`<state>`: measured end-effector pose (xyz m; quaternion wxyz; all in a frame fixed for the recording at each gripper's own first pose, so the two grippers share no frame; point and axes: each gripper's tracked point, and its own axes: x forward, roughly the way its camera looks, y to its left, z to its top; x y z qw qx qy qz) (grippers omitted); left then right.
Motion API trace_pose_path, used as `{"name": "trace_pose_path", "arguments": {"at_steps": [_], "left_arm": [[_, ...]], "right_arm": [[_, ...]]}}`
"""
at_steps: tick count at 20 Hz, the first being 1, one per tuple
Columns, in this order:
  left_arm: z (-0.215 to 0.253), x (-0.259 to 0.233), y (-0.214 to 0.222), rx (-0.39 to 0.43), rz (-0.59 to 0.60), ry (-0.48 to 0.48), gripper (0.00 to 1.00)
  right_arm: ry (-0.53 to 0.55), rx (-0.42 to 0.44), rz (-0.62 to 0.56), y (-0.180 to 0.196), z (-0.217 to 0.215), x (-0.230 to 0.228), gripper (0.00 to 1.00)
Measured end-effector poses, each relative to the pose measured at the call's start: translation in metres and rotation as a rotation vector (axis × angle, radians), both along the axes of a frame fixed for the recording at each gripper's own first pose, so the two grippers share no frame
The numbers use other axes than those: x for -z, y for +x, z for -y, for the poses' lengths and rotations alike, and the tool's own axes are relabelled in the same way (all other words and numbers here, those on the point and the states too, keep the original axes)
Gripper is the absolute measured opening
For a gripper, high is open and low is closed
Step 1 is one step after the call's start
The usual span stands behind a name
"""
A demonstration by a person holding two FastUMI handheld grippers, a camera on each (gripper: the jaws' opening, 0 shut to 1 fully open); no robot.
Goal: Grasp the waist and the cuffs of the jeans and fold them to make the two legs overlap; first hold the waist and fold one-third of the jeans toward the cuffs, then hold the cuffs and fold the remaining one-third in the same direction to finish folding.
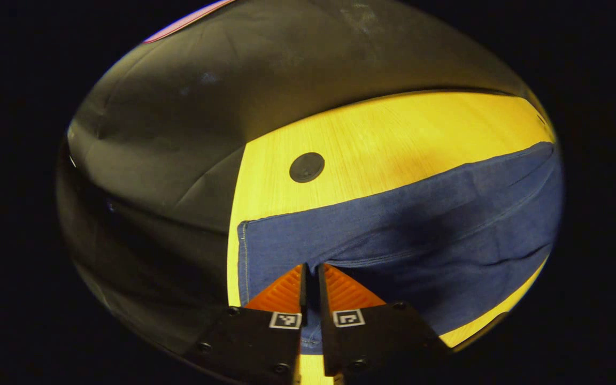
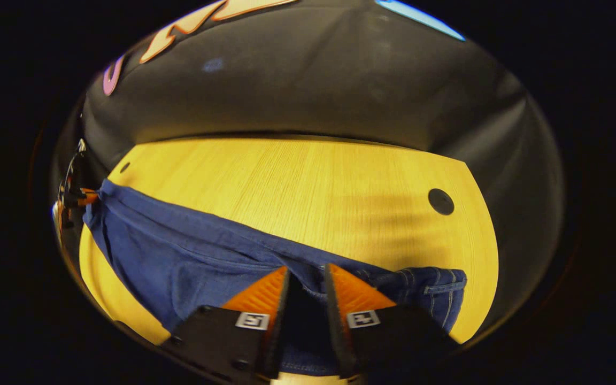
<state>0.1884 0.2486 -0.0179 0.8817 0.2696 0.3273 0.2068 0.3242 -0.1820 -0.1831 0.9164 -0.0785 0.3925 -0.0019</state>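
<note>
Blue jeans [image 1: 420, 214] lie stretched lengthwise on a yellow wooden table [image 1: 393, 139]. In the left gripper view the stitched cuff hem runs along the left end, and my left gripper [image 1: 312, 267] is shut on a raised fold of that cuff end. The right gripper view has the jeans [image 2: 179, 251] with the waist and a pocket at the right. There my right gripper [image 2: 308, 272] is shut on the waist's edge, with denim bunched between the fingers. My left gripper [image 2: 81, 198] appears small at the far left of that view, holding the cuff end.
A round black cap [image 1: 307, 167] sits in the tabletop beyond the cuffs, and another cap [image 2: 440, 201] sits beyond the waist. Black cloth walls stand close behind the table. Bare wood [image 2: 297, 182] stretches beyond the jeans.
</note>
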Motion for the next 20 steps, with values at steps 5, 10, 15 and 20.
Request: {"name": "trace_pose_path", "arguments": {"at_steps": [5,10,15,20], "left_arm": [[0.048,-0.051,-0.006,0.045,0.208,-0.042,1.0],[0.083,-0.072,-0.004,0.158,0.355,-0.19,0.94],[0.084,-0.061,-0.009,0.235,0.347,-0.192,0.94],[0.111,-0.053,-0.022,0.219,0.36,-0.249,0.94]], "right_arm": [[0.02,0.078,0.085,-0.028,0.035,-0.052,1.0],[0.014,0.185,0.062,-0.079,0.094,-0.053,1.0],[0.053,0.254,-0.007,-0.118,0.144,-0.026,0.99],[0.13,0.275,-0.071,-0.129,0.151,0.012,0.99]]}}
